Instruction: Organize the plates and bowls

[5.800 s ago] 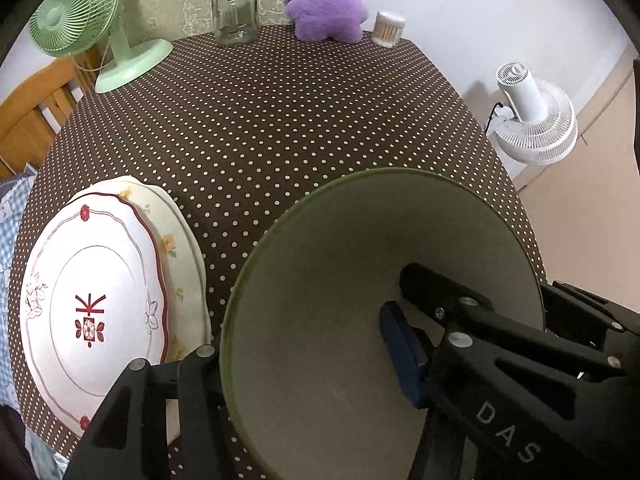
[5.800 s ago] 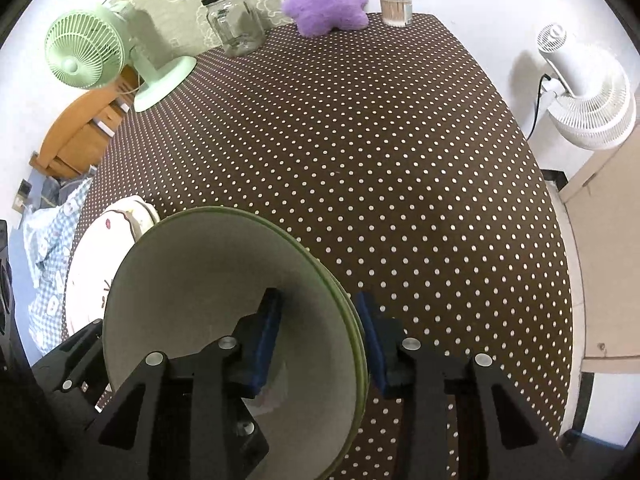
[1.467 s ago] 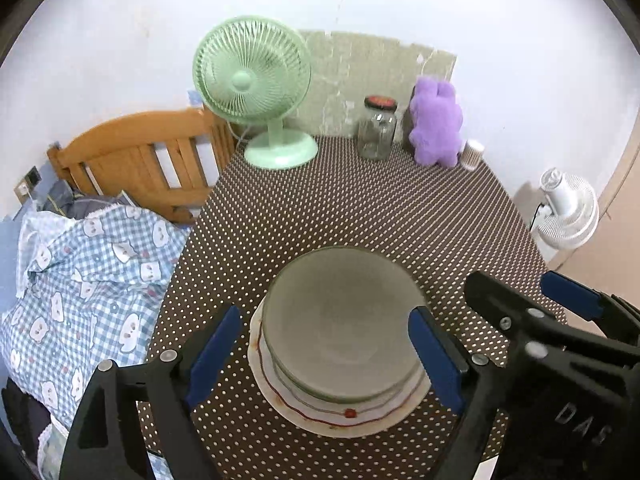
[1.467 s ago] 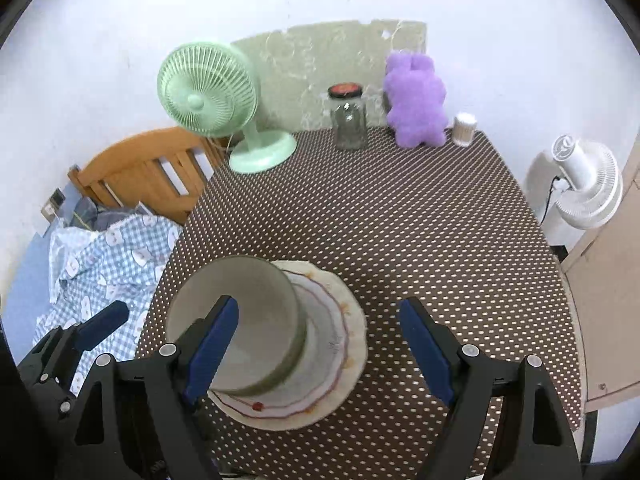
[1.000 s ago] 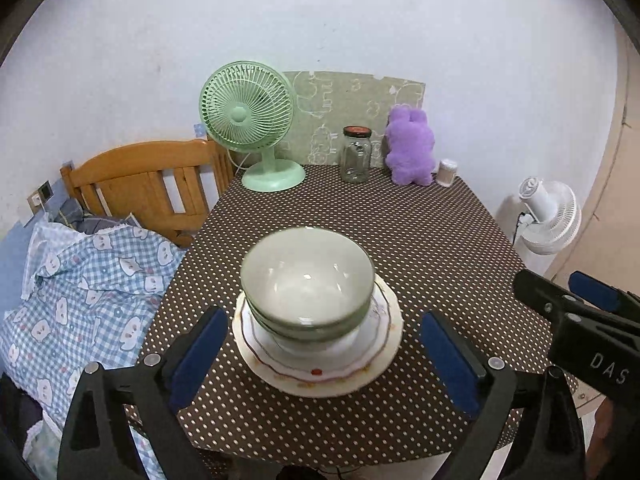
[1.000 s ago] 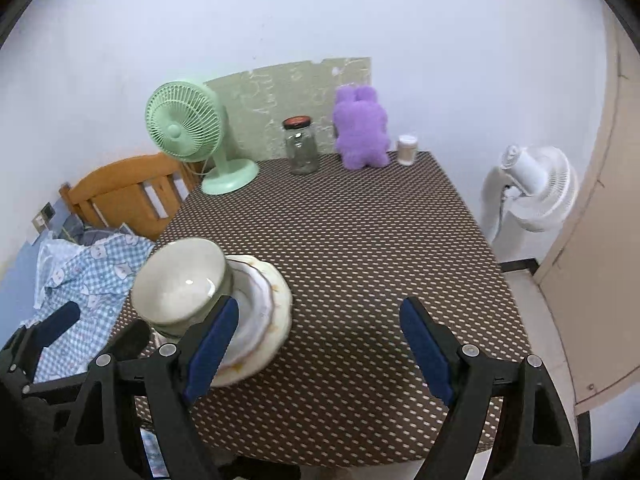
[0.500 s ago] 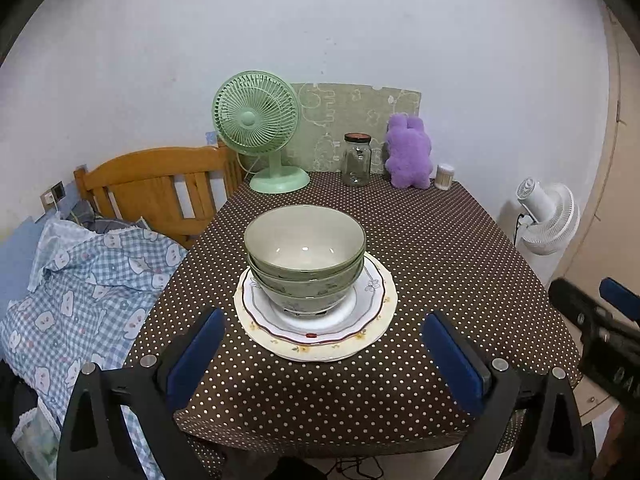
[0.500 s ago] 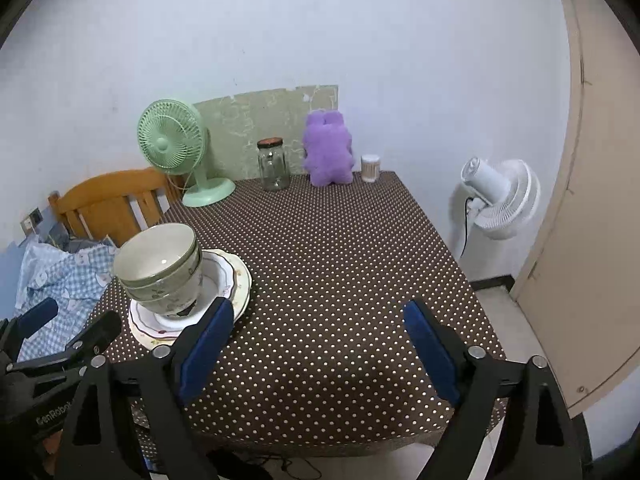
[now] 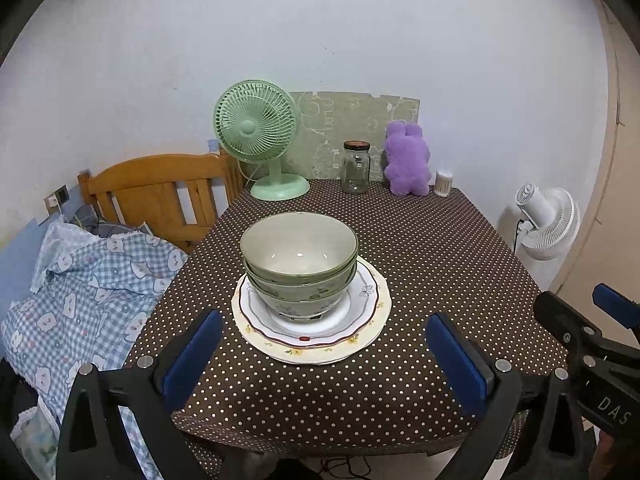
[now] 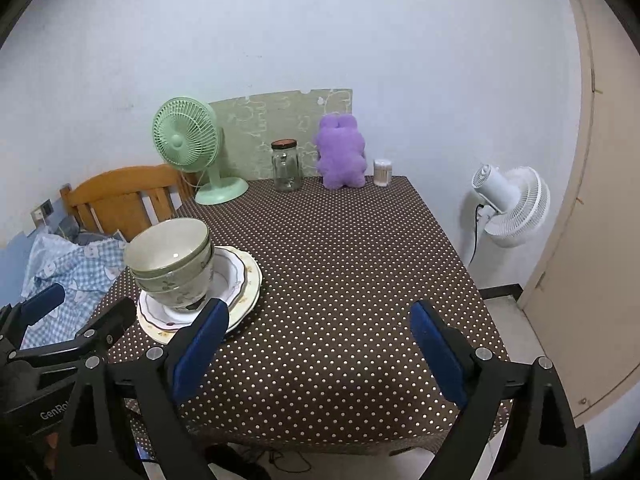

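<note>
Stacked green bowls (image 9: 299, 268) (image 10: 173, 261) stand nested on stacked white plates (image 9: 360, 312) (image 10: 244, 280) near the front left of a brown polka-dot table (image 9: 420, 248) (image 10: 340, 256). My left gripper (image 9: 326, 354) is open, held back from the table's front edge, with the stack straight ahead between its blue pads and nothing touching them. My right gripper (image 10: 318, 344) is open too and empty, to the right of the stack and short of the table edge. Each gripper shows at the edge of the other's view.
At the table's back stand a green desk fan (image 9: 260, 140), a glass jar (image 9: 356, 166), a purple plush toy (image 9: 406, 160) and a small container of swabs (image 9: 444, 182). A wooden chair (image 9: 160, 196) and checked cloth (image 9: 92, 280) are left; a white floor fan (image 10: 508, 204) is right.
Both grippers have let go of the bowls, which now sit on the plates. Both have drawn back from the table, so the stack looks smaller and farther.
</note>
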The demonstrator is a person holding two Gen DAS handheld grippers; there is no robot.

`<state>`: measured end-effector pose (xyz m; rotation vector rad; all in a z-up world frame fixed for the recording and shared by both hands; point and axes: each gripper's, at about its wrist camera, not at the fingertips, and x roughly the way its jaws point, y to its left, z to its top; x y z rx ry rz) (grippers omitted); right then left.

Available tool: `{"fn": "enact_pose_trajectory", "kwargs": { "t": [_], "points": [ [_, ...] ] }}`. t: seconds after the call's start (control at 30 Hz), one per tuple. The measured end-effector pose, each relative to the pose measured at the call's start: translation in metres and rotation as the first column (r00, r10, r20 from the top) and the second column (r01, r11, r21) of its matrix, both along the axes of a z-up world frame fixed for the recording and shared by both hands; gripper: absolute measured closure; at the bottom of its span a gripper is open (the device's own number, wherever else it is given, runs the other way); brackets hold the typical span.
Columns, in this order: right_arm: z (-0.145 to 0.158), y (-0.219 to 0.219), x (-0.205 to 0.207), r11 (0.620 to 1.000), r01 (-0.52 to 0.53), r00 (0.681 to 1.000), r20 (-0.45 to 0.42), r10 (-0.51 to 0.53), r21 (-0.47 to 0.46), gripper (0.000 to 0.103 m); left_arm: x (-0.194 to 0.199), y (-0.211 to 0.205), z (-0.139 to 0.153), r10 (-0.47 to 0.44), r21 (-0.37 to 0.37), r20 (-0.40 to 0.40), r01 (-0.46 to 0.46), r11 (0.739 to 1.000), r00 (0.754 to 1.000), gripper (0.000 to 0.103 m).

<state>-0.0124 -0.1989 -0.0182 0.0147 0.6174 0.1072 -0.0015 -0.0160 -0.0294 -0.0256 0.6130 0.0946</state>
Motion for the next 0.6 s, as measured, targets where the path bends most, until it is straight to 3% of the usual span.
{"fn": "enact_pose_trajectory", "kwargs": {
  "t": [0.6],
  "points": [
    [-0.0037, 0.0028, 0.0036, 1.000, 0.012, 0.999, -0.035, -0.012, 0.002, 0.009, -0.0003, 0.0019, 0.0018, -0.003, -0.023, 0.000, 0.003, 1.000, 1.000, 0.001]
  ]
}}
